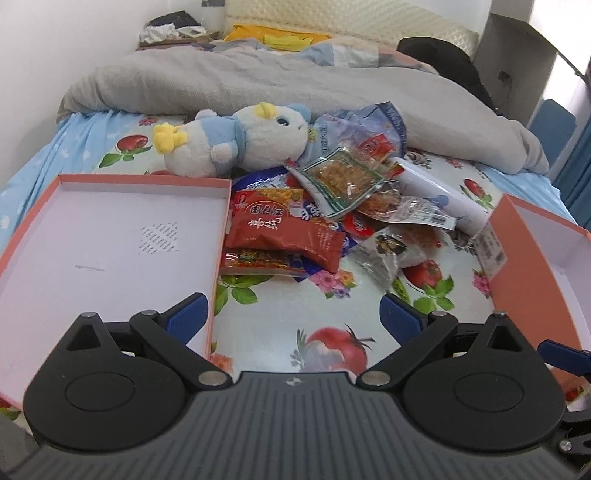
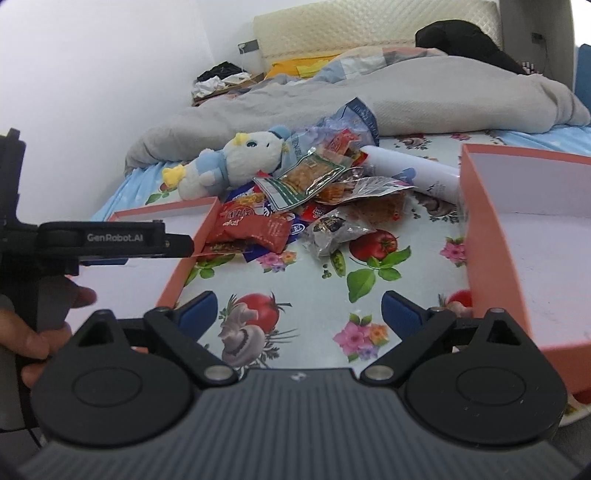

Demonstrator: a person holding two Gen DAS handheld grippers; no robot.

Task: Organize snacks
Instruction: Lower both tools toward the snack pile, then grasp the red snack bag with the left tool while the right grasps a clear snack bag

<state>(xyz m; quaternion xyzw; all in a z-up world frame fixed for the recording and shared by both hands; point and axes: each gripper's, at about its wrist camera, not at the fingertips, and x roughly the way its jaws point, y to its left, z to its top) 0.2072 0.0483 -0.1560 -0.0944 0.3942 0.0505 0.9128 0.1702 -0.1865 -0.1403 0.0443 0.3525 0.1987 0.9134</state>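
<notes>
Grippers (image 1: 293, 314) wide; snacks (image 1: 317, 214) piled, crinkly pkts.

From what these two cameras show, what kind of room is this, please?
Most likely a bedroom. The snacks lie on a bed with a fruit-print sheet, a rumpled grey duvet behind them, and a padded headboard against the wall. A plush toy lies beside the snack pile.

a lived-in bedroom at home

a bed (image 1: 122, 147) with a flower-and-fruit printed sheet fills the view, a rumpled grey duvet (image 1: 295, 81) pushed toward a quilted cream headboard (image 1: 351, 22). a plush toy (image 1: 229, 140) lies on the sheet, clothes (image 1: 170, 27) are heaped on a bedside stand by the white wall, and blue curtains (image 1: 576, 166) hang at the right.
</notes>
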